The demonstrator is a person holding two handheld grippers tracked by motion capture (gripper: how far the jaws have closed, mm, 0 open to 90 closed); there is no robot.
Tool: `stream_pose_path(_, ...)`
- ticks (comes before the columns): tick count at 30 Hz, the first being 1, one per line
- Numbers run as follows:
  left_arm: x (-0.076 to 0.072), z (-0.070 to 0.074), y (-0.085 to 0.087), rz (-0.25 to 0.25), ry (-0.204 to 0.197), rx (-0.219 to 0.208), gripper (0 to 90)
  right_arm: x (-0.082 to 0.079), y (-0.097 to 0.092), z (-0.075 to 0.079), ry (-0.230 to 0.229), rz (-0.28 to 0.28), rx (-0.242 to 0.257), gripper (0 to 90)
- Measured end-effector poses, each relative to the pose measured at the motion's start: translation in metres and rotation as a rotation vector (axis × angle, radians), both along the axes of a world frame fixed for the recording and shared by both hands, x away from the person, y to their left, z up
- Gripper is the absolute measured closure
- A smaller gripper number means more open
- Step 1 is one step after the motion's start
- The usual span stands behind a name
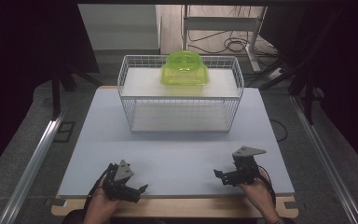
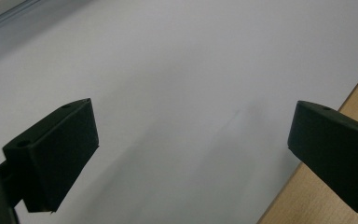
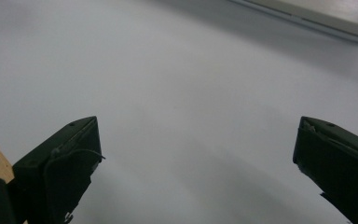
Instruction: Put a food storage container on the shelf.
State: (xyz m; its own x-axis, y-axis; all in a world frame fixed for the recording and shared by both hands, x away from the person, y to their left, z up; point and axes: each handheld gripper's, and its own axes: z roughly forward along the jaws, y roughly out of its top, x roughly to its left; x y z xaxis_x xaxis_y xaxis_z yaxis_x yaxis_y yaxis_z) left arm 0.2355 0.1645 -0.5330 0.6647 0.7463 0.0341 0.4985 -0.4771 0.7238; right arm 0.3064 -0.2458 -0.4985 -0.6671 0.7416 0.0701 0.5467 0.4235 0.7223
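White wire basket (image 1: pixel 182 100) holding green plastic container (image 1: pixel 185 69) at surface (image 1: pixel 177 158) far edge; left hand-held gripper (image 1: pixel 137 191) and right hand-held gripper (image 1: pixel 220 176) near front edge, both jaws spread, empty.

Translucent glossy green plastic container (image 1: pixel 185 69), white wire-mesh metal basket (image 1: pixel 126 100), matt smooth pale table mat (image 1: pixel 177 158), wooden table edge (image 1: pixel 191 207)

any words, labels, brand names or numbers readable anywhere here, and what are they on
No readable text anywhere.
Green plastic container: no label or print to be made out.
White wire basket: bare wire, no tag.
Light table mat: plain, only a faint scuff in the left gripper view.
Left gripper and right gripper: black jaws, both wide apart, carry no markings.
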Motion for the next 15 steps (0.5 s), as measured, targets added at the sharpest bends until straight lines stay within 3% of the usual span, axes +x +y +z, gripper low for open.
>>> stream_pose_path(15,0.001,-0.001,-0.002,0.005,0.018,0.012,1.1,-0.005,0.003,-0.017,0.053,0.008,-0.061,0.8)
